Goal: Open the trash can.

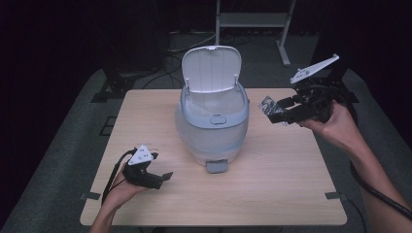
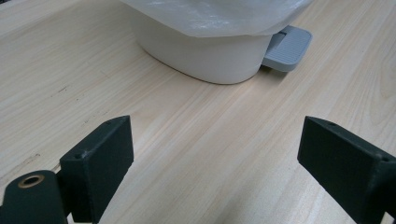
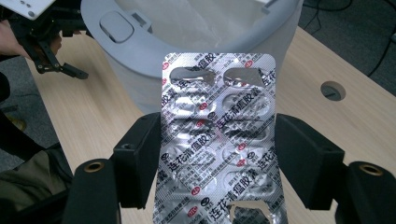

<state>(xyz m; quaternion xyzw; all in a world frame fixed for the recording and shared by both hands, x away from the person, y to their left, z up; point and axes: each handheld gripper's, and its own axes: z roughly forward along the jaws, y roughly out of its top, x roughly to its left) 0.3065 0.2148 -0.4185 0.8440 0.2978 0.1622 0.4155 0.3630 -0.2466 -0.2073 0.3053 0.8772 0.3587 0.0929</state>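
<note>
A white pedal bin (image 1: 212, 121) stands mid-table with its lid (image 1: 211, 68) swung up and a clear bag lining it. My right gripper (image 1: 278, 111) hovers to the right of the bin's rim, shut on a silver foil blister pack (image 1: 266, 106). In the right gripper view the blister pack (image 3: 218, 140) stands upright between the jaws, a few pockets torn open, with the bin's mouth (image 3: 196, 28) just behind it. My left gripper (image 1: 163, 178) rests low at the table's front left, open and holding nothing. From the left gripper (image 2: 215, 158), the bin's base (image 2: 205, 56) and grey pedal (image 2: 288, 46) lie ahead.
The wooden table (image 1: 272, 184) has a cable hole (image 3: 333, 90) near its far right. Tape marks (image 1: 90, 196) sit at the front corners. A metal stand (image 1: 252, 19) and cables lie on the floor behind the table.
</note>
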